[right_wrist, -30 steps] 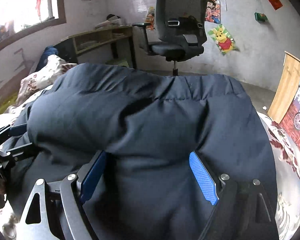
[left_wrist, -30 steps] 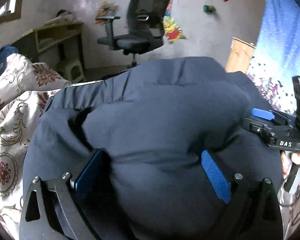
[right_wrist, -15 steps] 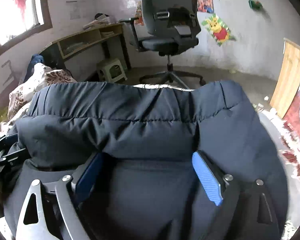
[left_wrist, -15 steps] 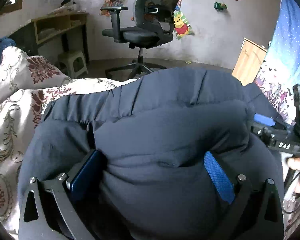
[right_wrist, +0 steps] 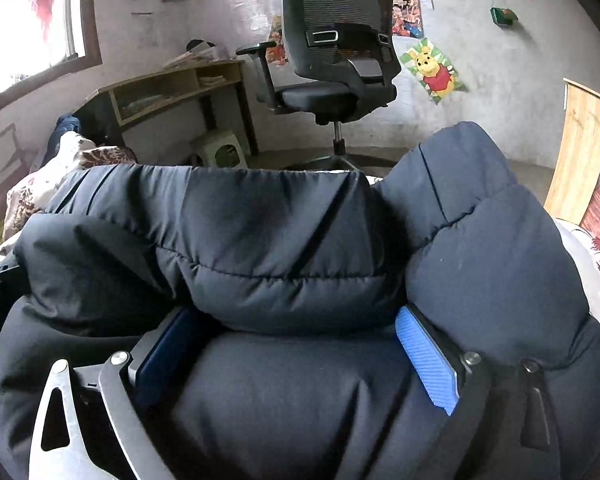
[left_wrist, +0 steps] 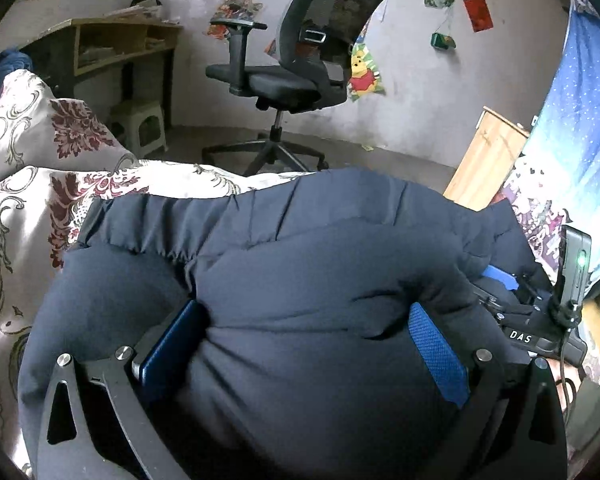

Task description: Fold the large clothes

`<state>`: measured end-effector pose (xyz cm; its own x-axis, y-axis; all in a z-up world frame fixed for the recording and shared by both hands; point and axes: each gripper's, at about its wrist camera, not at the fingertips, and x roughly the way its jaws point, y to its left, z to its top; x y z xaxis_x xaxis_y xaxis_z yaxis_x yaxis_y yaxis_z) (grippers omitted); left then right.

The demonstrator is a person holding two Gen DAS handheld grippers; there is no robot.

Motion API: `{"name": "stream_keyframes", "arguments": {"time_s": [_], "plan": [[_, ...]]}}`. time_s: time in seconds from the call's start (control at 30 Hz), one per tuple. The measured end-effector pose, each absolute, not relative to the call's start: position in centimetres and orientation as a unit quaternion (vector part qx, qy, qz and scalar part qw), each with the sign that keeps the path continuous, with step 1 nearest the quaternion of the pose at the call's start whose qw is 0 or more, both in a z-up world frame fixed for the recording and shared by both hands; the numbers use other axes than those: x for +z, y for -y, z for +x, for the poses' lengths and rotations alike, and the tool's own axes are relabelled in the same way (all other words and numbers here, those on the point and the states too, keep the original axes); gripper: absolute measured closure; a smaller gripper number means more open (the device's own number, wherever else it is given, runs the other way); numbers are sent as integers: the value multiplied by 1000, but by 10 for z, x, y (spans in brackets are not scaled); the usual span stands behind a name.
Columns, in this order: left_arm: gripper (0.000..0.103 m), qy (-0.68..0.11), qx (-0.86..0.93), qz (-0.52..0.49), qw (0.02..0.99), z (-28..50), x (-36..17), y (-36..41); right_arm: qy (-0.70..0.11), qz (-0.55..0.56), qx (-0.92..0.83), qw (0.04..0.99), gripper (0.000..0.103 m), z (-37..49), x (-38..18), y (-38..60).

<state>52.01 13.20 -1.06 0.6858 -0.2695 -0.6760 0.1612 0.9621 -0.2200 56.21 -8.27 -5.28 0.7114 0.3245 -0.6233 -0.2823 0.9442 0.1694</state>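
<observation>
Because both claws carry a bulky fold across the bed, the left claw [left_wrist: 304, 344] is clamped wide around a thick roll of the dark puffer jacket [left_wrist: 300, 264], above the patterned bedspread [left_wrist: 28, 200]. In the right view, the right claw [right_wrist: 296, 348] likewise grips padding [right_wrist: 284, 240]; the jacket's long axis runs left-right, between the claws.

One dark navy padded jacket [left_wrist: 320, 280] fills most of both views. Two grippers appear: the left gripper [left_wrist: 304, 344] and the right gripper [right_wrist: 296, 344], each with two blue finger pads pressed into the jacket. Behind them stand one black office chair [right_wrist: 336, 60], one wooden desk [right_wrist: 172, 88], and one small stool [left_wrist: 140, 124]. One floral bedspread [left_wrist: 24, 200] lies underneath. One Winnie-the-Pooh poster [right_wrist: 434, 72] hangs on the wall.
</observation>
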Motion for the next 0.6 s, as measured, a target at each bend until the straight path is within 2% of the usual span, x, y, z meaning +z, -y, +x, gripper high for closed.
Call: {"name": "stream_keyframes", "arguments": {"time_s": [0.6], "plan": [[1, -386, -82, -29, 918, 514, -25, -115, -337, 62, 190, 920, 1, 563, -51, 95]]}}
